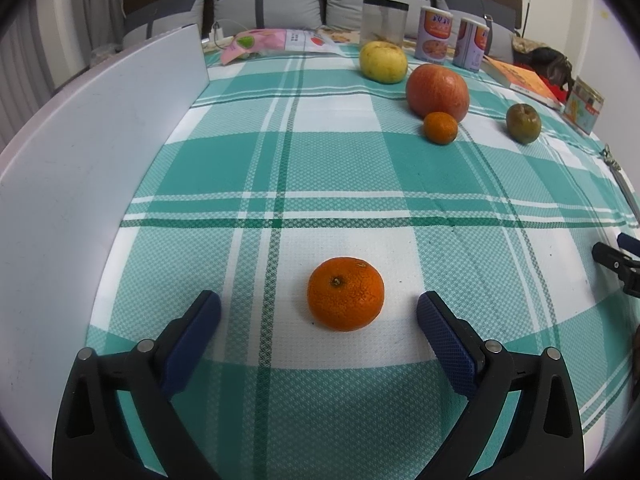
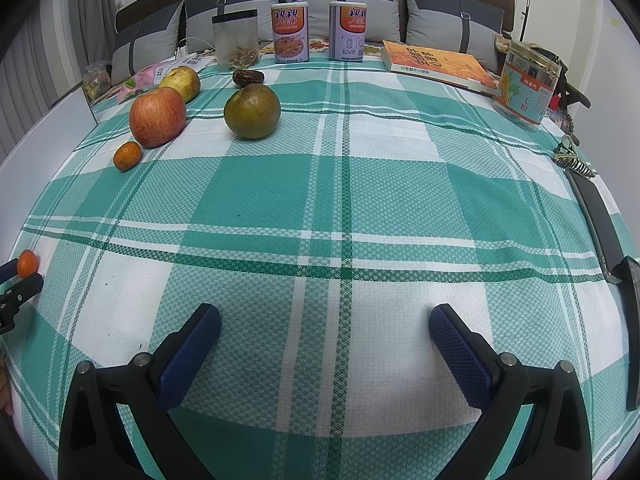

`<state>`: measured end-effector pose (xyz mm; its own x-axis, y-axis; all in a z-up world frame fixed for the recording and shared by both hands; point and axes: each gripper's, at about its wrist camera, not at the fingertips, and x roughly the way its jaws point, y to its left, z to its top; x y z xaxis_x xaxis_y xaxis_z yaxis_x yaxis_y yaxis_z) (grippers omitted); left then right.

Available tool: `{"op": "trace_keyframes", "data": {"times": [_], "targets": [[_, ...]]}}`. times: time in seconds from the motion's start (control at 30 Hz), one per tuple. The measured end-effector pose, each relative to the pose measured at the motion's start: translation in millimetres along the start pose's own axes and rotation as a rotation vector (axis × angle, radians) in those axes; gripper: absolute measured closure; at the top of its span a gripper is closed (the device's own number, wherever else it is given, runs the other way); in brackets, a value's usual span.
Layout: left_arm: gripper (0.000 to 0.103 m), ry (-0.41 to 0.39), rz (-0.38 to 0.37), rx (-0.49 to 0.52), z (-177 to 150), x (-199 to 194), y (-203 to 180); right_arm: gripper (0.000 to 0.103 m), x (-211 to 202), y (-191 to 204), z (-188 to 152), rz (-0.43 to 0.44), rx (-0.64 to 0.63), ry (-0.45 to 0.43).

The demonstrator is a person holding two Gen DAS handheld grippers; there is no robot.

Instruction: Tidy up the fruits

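Fruit is sitting all over a green-and-white plaid cloth (image 1: pixel 320 168) here. In the left wrist view, the left gripper (image 1: pixel 319 311) is hanging low over the cloth with its blue pads spread wide apart, and a big mandarin (image 1: pixel 345 294) is sitting right between them at lower center, touching neither pad. Up in the upper right of that frame, a red apple (image 1: pixel 437 90) is sitting with a small mandarin (image 1: pixel 440 127) just in front of it, a yellow apple (image 1: pixel 383 61) behind it, and a brownish-green pear (image 1: pixel 523 117) off to the right, apart from the rest. A white board (image 1: pixel 100 152) is running along the left edge.

The right gripper (image 2: pixel 325 326) is also gaping open in its own view, with nothing but bare cloth between the pads. In the upper left of that frame the same fruit group is showing, plus a dark date (image 2: pixel 248 77) lying just behind the pear. Along the top, a clear jar (image 2: pixel 235 39) and two cans (image 2: pixel 290 32) are standing in a row, with a book (image 2: pixel 436 65) lying at upper right and a labelled tub (image 2: pixel 525 85) standing beside it.
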<state>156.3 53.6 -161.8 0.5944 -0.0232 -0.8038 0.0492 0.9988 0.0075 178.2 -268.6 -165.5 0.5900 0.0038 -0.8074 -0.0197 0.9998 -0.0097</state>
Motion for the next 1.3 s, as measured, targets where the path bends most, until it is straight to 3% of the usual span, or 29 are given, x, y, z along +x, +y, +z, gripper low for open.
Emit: {"op": "trace_keyframes", "data": {"times": [0.57, 0.67, 0.77, 0.9, 1.1, 1.2, 1.3], "targets": [[0.003, -0.003, 0.001, -0.001, -0.5, -0.4, -0.3, 0.0, 0.2, -0.2, 0.2, 0.004, 0.002, 0.0], [0.003, -0.003, 0.001, -0.001, -0.5, -0.3, -0.1, 0.0, -6.0, -8.4, 4.3, 0.072, 0.054, -0.013], [0.003, -0.003, 0.001, -0.001, -0.6, -0.3, -0.1, 0.0, -15.1, -12.8, 25.6, 0.148, 0.135, -0.083], [0.003, -0.003, 0.0, -0.001, -0.7, -0.3, -0.1, 0.0, 5.9, 15.8, 72.7, 0.178, 0.038, -0.083], [0.003, -0.004, 0.0, -0.001, -0.8, -0.1, 0.2, 0.021, 57.8, 40.9, 129.0, 0.133, 0.02, -0.036], [0.003, -0.004, 0.0, -0.001, -0.8, -0.1, 0.0, 0.054, 75.4, 51.8, 139.3, 0.121, -0.034, 0.005], [0.003, -0.004, 0.001, -0.001, -0.9, -0.1, 0.0, 0.054, 74.8, 58.0, 139.4, 0.1, -0.084, 0.026]]}}
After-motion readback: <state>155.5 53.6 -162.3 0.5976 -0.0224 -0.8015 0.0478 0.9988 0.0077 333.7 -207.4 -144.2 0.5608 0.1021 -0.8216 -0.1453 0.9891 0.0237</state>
